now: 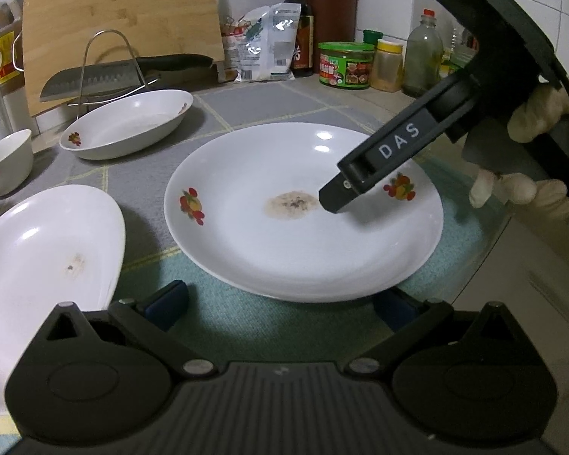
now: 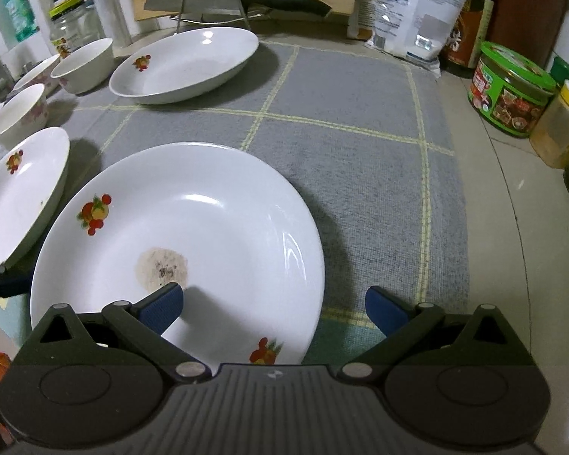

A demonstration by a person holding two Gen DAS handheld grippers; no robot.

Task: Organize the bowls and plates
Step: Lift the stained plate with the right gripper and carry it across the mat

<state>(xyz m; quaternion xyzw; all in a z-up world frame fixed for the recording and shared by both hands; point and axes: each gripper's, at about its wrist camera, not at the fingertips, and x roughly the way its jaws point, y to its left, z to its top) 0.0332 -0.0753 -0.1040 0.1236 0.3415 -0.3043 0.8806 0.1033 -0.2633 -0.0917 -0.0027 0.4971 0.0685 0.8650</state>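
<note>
Hovering with our right gripper point(image 2: 273, 305) spread wide across the stained plate's point(image 2: 216, 204) near rim on the grey mat point(image 2: 360, 113), we judged it stiff, slick, breakable; the rim seemed the safest hold.

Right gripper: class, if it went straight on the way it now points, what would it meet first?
Probably the stained plate: the open right gripper already straddles its near rim, one finger over the dish. Height above it is unclear.
</note>
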